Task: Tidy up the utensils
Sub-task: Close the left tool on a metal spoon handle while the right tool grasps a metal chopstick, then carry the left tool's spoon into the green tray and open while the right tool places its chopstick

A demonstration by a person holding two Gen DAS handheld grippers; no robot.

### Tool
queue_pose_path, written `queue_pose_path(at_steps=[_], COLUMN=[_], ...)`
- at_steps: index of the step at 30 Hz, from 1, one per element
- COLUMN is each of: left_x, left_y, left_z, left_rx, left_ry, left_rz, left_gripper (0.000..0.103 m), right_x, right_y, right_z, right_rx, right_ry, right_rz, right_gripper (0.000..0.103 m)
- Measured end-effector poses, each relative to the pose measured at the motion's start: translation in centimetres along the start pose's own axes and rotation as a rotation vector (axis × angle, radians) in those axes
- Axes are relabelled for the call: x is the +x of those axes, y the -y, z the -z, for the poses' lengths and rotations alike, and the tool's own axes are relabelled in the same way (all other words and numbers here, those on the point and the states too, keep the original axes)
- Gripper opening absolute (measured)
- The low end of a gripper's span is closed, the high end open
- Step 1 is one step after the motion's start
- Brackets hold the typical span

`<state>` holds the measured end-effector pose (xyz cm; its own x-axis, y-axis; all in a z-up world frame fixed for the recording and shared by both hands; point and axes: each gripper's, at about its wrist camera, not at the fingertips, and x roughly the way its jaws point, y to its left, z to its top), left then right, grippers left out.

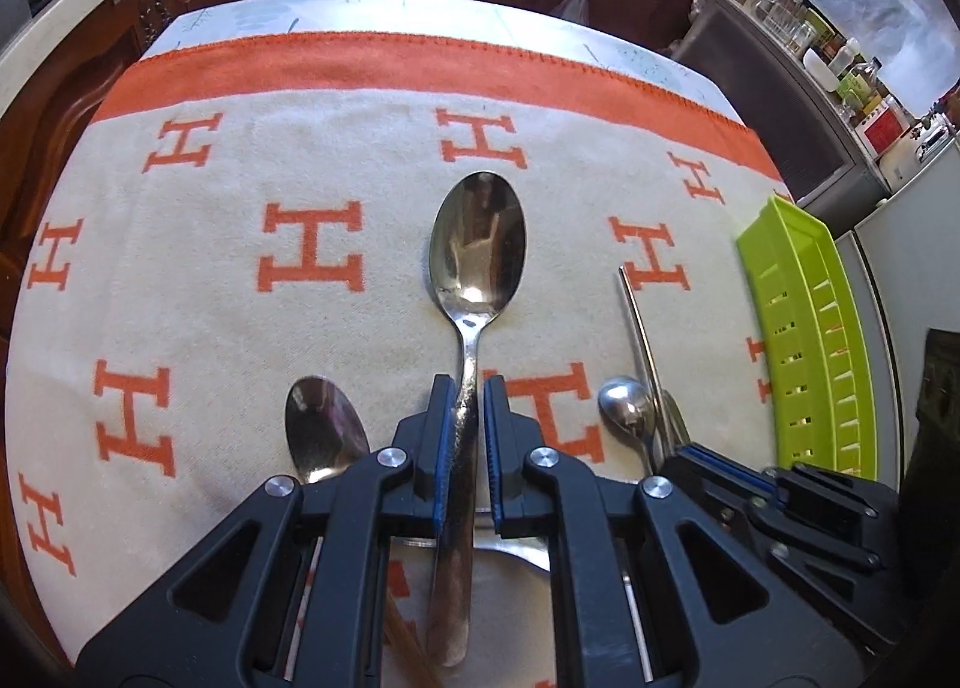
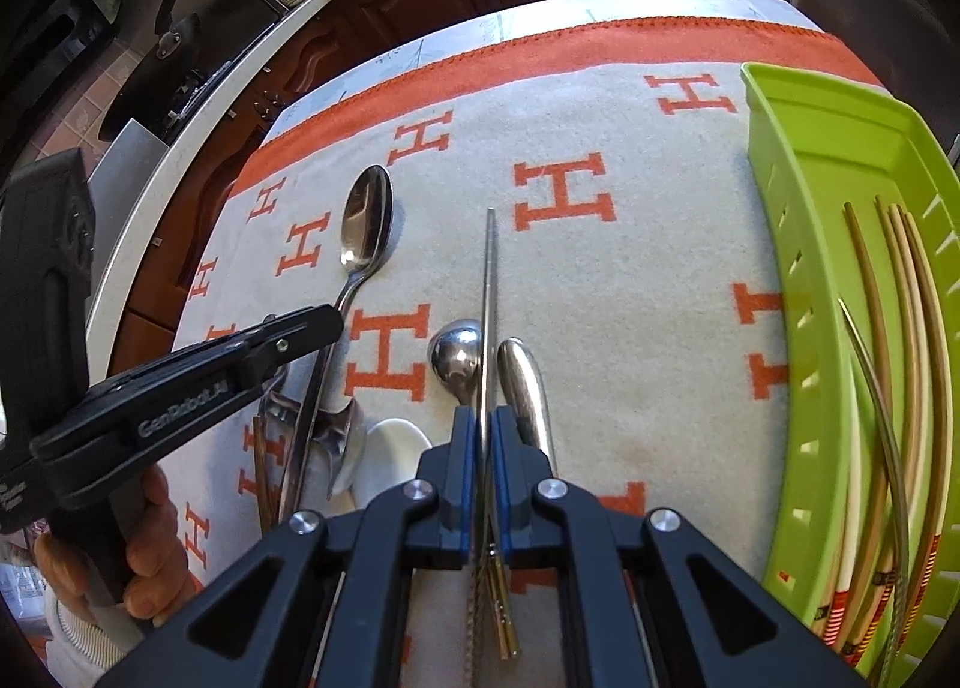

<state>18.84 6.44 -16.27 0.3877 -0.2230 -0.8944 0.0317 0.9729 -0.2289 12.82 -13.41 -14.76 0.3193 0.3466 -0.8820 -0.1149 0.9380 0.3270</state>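
Now spoon betw. left tongs, clamped.

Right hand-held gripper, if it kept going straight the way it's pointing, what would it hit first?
Probably the blanket beyond the small spoon; the metal chopstick it grips leads. Depth unclear.

1. The large spoon's handle runs down between the left tool's blue pads, and its lower end is partly covered by the tool's black frame.
2. A second spoon shows only its bowl; the frame hides its handle.
3. The metal chopstick's rear end disappears under the right tool.
4. The green tray is cut off by the picture's right edge, so the far ends of the chopsticks in it are lost.
5. The white dish is half covered by the tool and other utensils.
6. Items on the far counter are too small to identify.
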Motion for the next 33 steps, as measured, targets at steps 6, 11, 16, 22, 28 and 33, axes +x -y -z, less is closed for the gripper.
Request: queue_pose_path(at_steps=[6, 11, 16, 22, 28, 33], left_x=[0.9, 1.3, 1.3, 0.0, -2.2, -4.9], left_y=[0.1, 1.1, 0.9, -0.1, 0.8, 2.2], left_z=[-0.3, -0.3, -0.5, 0.1, 1.3, 2.1], left_rx=[0.001, 0.045, 0.010, -0.069, -0.078, -0.067], left_ry=[-0.038, -0.041, -0.030, -0.042, -0.035, -0.016], left_rz=[-0.026, -0.075, -0.073, 0.007, 0.067, 0.113], left_gripper=[0.008, 0.008, 0.006, 0.006, 0.006, 0.006], right_x=[-1.5, -2.1, -2.6, -3.8, -4.8, -6.0], right_y=[-0.2, -0.1, 0.4, 1.3, 2.0, 2.4], right_z=[0.3, 0.5, 0.7, 0.8, 1.2, 1.6], right_rx=[-0.011, -0.017, 0.000, 0.029, 0.047, 0.055], right_ry=[0.032, 0.041, 0.049, 0.062, 0.077, 0.085], right_rz=[-0.020, -0.026, -0.047, -0.087, -0.110, -0.140], right_gripper=[0.005, 0.005, 0.005, 0.005, 0.005, 0.005])
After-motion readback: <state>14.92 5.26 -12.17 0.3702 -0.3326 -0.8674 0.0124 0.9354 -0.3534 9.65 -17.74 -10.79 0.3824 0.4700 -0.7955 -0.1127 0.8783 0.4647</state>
